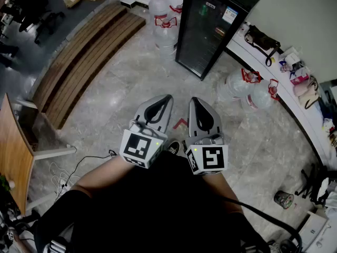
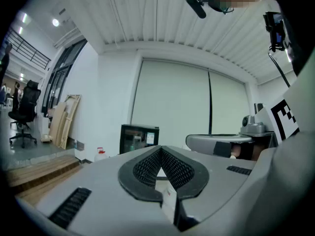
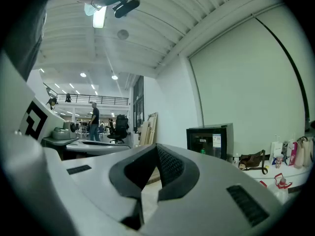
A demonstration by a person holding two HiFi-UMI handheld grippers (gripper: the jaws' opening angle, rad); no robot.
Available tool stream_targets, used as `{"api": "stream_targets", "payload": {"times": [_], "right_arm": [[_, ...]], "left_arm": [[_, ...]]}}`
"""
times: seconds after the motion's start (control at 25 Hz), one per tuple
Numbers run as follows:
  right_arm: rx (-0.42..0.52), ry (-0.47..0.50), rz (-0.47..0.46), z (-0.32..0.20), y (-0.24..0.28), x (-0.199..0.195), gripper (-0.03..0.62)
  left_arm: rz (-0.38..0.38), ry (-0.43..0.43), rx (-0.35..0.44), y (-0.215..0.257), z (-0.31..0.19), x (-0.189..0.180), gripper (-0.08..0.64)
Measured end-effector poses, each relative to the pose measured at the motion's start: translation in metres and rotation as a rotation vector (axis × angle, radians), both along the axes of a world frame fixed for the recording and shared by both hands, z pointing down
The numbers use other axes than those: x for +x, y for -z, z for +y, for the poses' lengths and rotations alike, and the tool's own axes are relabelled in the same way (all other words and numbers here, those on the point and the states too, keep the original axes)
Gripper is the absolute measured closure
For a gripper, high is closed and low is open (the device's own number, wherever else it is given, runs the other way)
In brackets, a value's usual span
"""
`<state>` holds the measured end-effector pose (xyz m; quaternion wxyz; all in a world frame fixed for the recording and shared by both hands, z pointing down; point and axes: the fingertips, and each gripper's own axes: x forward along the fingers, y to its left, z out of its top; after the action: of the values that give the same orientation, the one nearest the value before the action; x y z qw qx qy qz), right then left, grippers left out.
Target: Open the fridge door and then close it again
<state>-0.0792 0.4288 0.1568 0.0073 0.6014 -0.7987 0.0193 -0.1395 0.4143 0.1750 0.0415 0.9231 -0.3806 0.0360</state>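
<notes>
Marble floor (image 1: 121, 83), black fridge (image 1: 210, 28) apparently shut, label (image 1: 229, 15) unreadable, left claw (image 1: 169, 97) and right claw (image 1: 194, 100) closed, empty.

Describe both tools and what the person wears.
The left tool and right tool are smooth grey shells tapering to a point, lined with black ribbed pads. A white cube with black square markers and a small green light sits behind each. A black cable runs back on the right side. The person wears a black top.
</notes>
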Motion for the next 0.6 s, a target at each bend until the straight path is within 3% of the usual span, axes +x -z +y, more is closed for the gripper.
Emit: {"api": "stream_targets", "payload": {"times": [0.4, 0.6], "right_arm": [[-0.014, 0.007, -0.004, -0.013, -0.010, 0.021, 0.577], [-0.032, -0.006, -0.027, -0.044, -0.019, 0.034, 0.577]], "left_arm": [[-0.010, 0.018, -0.007, -0.010, -0.010, 0.015, 0.552], [-0.025, 0.028, -0.018, -0.021, -0.044, 0.018, 0.552]]}}
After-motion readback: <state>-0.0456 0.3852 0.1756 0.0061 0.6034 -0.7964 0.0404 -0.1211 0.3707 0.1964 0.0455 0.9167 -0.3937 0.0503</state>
